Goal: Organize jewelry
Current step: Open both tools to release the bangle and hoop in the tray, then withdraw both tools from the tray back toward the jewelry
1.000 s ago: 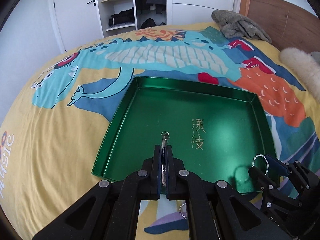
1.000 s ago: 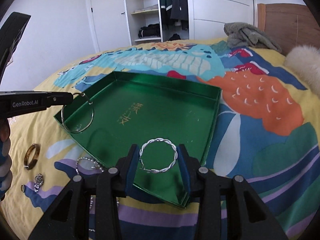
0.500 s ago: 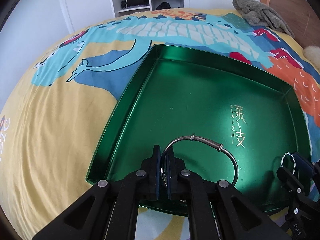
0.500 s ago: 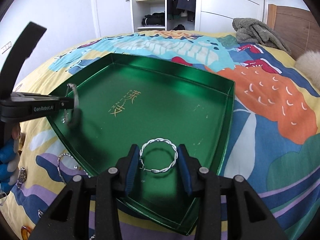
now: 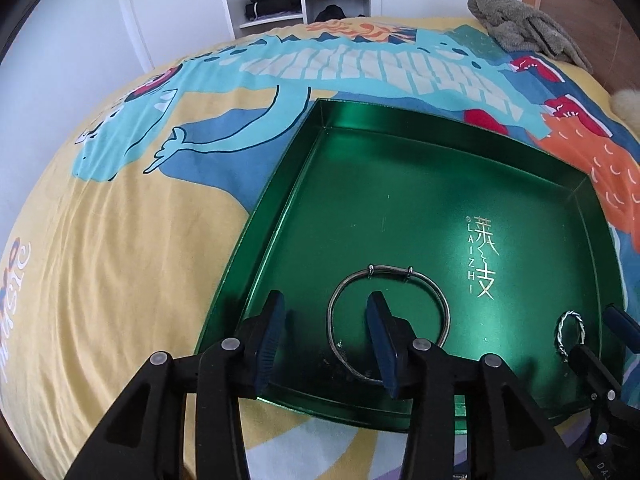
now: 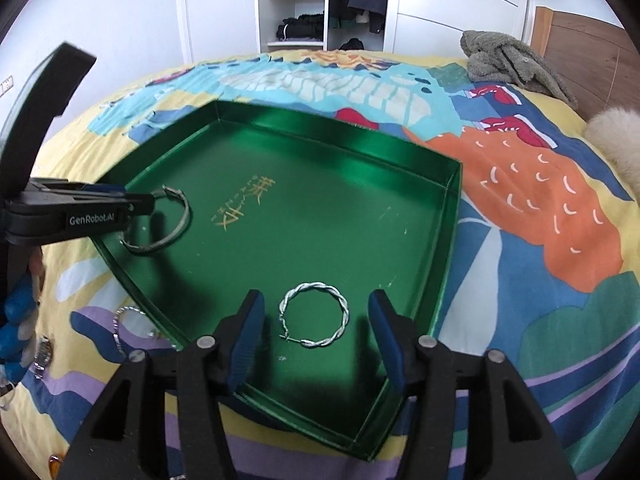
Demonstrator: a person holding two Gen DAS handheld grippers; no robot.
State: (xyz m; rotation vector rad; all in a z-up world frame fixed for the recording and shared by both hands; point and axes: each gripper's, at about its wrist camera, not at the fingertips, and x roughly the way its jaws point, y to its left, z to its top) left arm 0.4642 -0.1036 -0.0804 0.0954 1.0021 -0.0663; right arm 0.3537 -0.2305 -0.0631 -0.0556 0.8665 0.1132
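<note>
We hold our left gripper (image 5: 326,336) wide open over the big bangle (image 5: 386,320) in the green tray (image 5: 280,208). Our right gripper (image 6: 316,334) is open around the twisted ring (image 6: 314,320).

Bright even daylight, sharp focus, soft sheen on the green tray (image 5: 420,208), dark soft shadows beneath the gripper fingers, strong fisheye curvature, black vignette at corners.

A green tray (image 6: 448,240) with gold lettering sits on a yellow, cartoon-printed bedspread (image 5: 120,260).
</note>
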